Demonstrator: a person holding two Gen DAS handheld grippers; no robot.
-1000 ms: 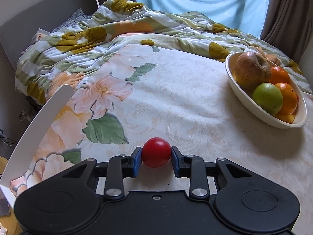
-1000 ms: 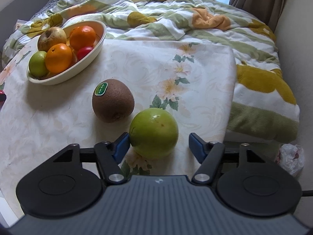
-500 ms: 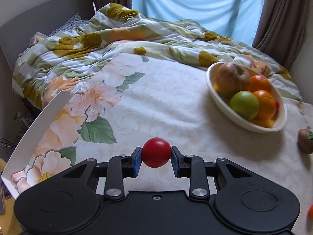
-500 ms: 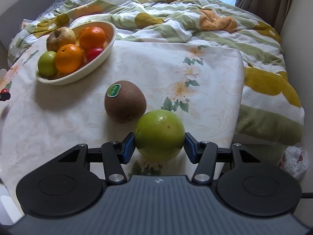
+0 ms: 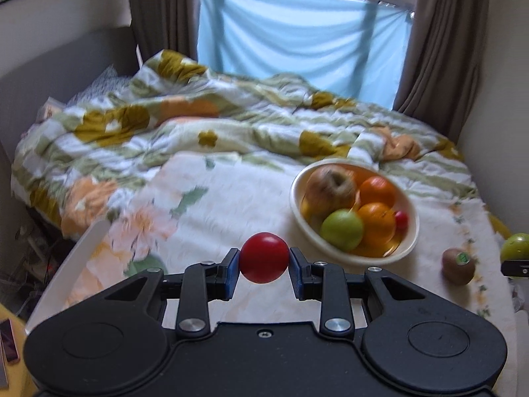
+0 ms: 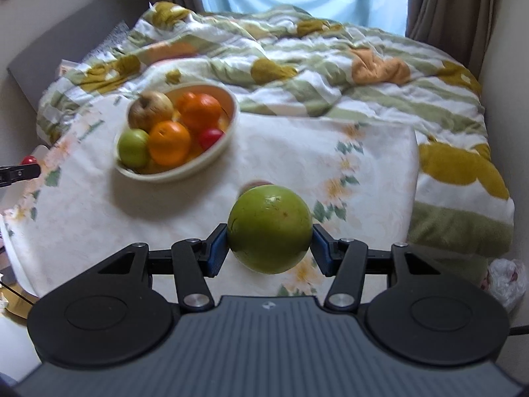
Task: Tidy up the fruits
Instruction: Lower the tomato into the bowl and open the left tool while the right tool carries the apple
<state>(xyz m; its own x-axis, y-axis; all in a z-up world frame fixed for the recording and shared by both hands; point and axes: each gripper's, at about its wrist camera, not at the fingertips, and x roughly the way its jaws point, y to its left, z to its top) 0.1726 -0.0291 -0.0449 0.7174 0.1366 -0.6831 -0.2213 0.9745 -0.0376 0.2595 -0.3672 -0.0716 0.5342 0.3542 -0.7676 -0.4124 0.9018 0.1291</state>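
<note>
My left gripper (image 5: 264,261) is shut on a small red fruit (image 5: 264,257) and holds it above the cloth, left of the cream bowl (image 5: 406,248). The bowl holds a brownish apple (image 5: 329,188), two oranges (image 5: 377,221), a green apple (image 5: 342,228) and a small red fruit (image 5: 401,220). My right gripper (image 6: 269,241) is shut on a large green fruit (image 6: 269,228), lifted above the cloth. The bowl (image 6: 211,162) is to its far left. A kiwi (image 5: 458,266) lies on the cloth right of the bowl; in the right wrist view the green fruit hides nearly all of it (image 6: 256,184).
The floral cloth (image 6: 363,172) covers a raised flat surface on a bed, with a rumpled quilt (image 5: 231,125) behind. A white board (image 5: 69,264) stands at the cloth's left edge. A wall is close on the right. A plastic bag (image 6: 506,281) lies at the lower right.
Both grippers have risen and pulled back, each carrying its fruit. The right gripper closed on the green fruit and lifted it off the cloth. The bowl now sits farther away in both views.
</note>
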